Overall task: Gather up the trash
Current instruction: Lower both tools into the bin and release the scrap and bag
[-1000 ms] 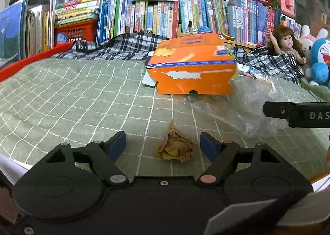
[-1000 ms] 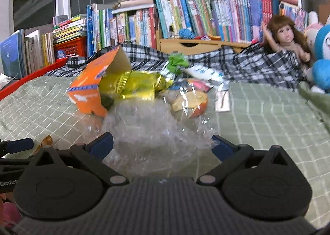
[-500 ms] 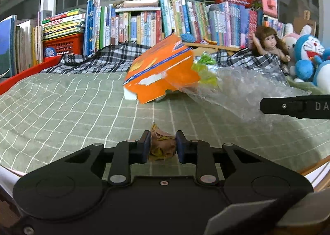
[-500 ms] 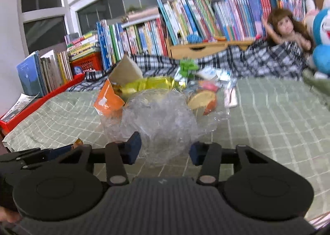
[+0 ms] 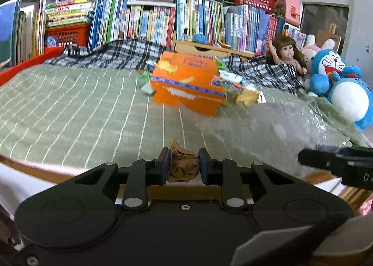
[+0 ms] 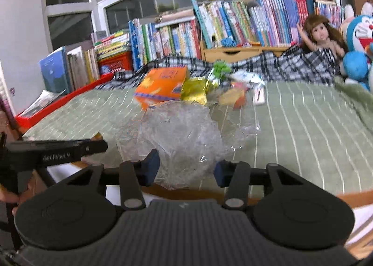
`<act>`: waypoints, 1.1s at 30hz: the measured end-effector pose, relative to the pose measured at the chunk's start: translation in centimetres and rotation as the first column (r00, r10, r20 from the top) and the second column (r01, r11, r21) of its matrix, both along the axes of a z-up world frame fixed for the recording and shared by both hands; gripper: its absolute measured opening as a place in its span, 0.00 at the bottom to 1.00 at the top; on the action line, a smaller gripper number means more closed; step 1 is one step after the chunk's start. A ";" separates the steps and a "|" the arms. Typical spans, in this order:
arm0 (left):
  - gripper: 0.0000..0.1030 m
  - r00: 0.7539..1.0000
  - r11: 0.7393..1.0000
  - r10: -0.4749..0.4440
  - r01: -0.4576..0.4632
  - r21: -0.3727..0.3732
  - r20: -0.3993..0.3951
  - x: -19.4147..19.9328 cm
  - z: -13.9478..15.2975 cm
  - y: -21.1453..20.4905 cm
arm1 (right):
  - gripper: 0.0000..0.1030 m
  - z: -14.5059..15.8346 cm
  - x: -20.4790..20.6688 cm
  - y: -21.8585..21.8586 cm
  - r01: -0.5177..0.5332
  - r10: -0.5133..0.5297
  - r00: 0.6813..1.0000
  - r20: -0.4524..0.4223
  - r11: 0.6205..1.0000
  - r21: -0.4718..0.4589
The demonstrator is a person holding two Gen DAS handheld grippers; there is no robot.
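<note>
Left wrist view: my left tongs (image 5: 183,165) have just closed and now pinch a crumpled brown wrapper (image 5: 183,166), lifted at the near edge of the green checked bed cover (image 5: 70,112). Orange box (image 5: 188,83) lies beyond.

Right wrist view: my right tongs (image 6: 184,169) have narrowed around a clear plastic bag (image 6: 179,135), its bunched film pressed between both pads, over the bed's near edge.

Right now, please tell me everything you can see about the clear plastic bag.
The clear plastic bag is thin, see-through film, crumpled and puffed into a loose heap. Its near end sits between the right gripper's fingers, pinched there; the rest trails back over the green checked bedspread toward the orange box. It looks empty.
</note>
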State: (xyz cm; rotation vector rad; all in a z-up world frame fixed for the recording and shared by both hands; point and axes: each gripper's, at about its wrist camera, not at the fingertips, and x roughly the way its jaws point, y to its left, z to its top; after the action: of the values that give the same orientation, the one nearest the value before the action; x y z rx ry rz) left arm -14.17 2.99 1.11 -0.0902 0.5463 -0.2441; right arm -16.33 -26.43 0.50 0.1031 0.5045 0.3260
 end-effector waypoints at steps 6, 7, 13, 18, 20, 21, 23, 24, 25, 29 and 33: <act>0.24 0.997 1.000 -0.011 0.014 0.027 -0.080 -1.8 -1.8 0.0 | 0.50 -1.8 -2.1 0.1 -0.034 0.034 0.997 -0.075 0.999 0.000; 0.24 0.995 0.999 -0.015 0.018 0.032 -0.099 -2.0 -2.2 -0.1 | 0.50 -2.0 -2.4 0.2 -0.041 0.041 0.996 -0.085 0.999 -0.002; 0.24 0.976 0.996 -0.019 0.037 0.078 -0.218 -2.6 -5.5 -0.5 | 0.50 -3.6 -4.0 0.8 -0.094 0.084 0.985 -0.152 0.994 -0.060; 0.24 0.954 0.992 -0.020 0.056 0.112 -0.301 -3.1 -8.2 -1.0 | 0.50 -5.5 -4.5 1.3 -0.122 0.098 0.971 -0.218 0.988 -0.097; 0.24 0.942 0.989 -0.023 0.071 0.132 -0.335 -3.2 -9.4 -1.3 | 0.50 -6.4 -4.4 1.4 -0.127 0.097 0.964 -0.247 0.986 -0.109; 0.24 0.937 0.987 -0.023 0.076 0.140 -0.350 -3.2 -9.9 -1.5 | 0.50 -6.8 -4.3 1.6 -0.132 0.097 0.961 -0.261 0.984 -0.120; 0.24 0.924 0.984 -0.018 0.084 0.157 -0.381 -3.2 -11.0 -1.8 | 0.51 -7.8 -4.2 1.9 -0.143 0.098 0.953 -0.286 0.980 -0.140; 0.24 0.916 0.982 -0.014 0.088 0.166 -0.400 -3.2 -11.6 -1.9 | 0.51 -8.4 -4.0 2.0 -0.148 0.098 0.948 -0.304 0.978 -0.145; 0.24 0.909 0.981 -0.011 0.090 0.172 -0.417 -3.1 -12.2 -2.0 | 0.51 -9.0 -3.9 2.1 -0.151 0.096 0.942 -0.322 0.977 -0.148; 0.24 0.885 0.976 -0.004 0.105 0.192 -0.465 -3.0 -13.9 -2.2 | 0.51 -11.0 -3.3 2.4 -0.157 0.088 0.921 -0.379 0.975 -0.156; 0.25 0.867 0.972 0.005 0.113 0.206 -0.498 -2.8 -15.3 -2.2 | 0.52 -12.2 -2.8 2.6 -0.163 0.087 0.907 -0.413 0.975 -0.153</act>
State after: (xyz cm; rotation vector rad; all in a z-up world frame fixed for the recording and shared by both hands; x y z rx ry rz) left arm -16.97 0.77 -14.15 0.0923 1.0912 -0.2105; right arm -19.13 -23.88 -11.72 -0.0451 0.9538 0.3844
